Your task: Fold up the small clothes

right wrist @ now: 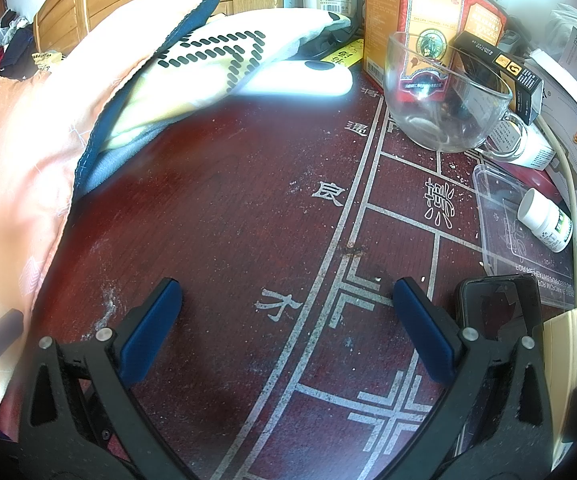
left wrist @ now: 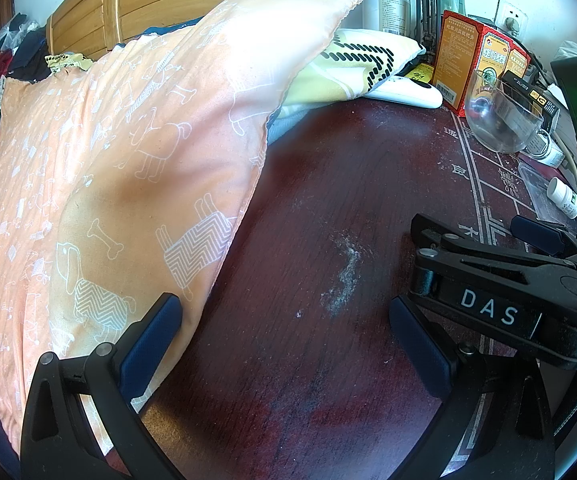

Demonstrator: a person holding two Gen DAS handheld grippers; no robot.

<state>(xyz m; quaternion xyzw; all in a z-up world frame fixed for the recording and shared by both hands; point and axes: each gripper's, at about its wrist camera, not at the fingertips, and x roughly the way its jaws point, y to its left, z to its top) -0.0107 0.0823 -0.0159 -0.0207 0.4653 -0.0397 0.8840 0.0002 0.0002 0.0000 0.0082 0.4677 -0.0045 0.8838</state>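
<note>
We hold both claws spread and empty over the dark red table (right wrist: 216,216); our left gripper (left wrist: 284,344) hovers just beside the orange dog-print cloth (left wrist: 120,168), which is heaped at the table's left edge; our right gripper (right wrist: 288,328) sits over bare tabletop. The cloth looks light, soft and floppy, so we judge its near hem the best place to pinch. A yellow patterned cloth (right wrist: 216,60) lies behind; the glass cup (right wrist: 444,96), red boxes (right wrist: 428,12), pill bottle (right wrist: 546,220) and phone (right wrist: 496,308) crowd the right side.
</note>
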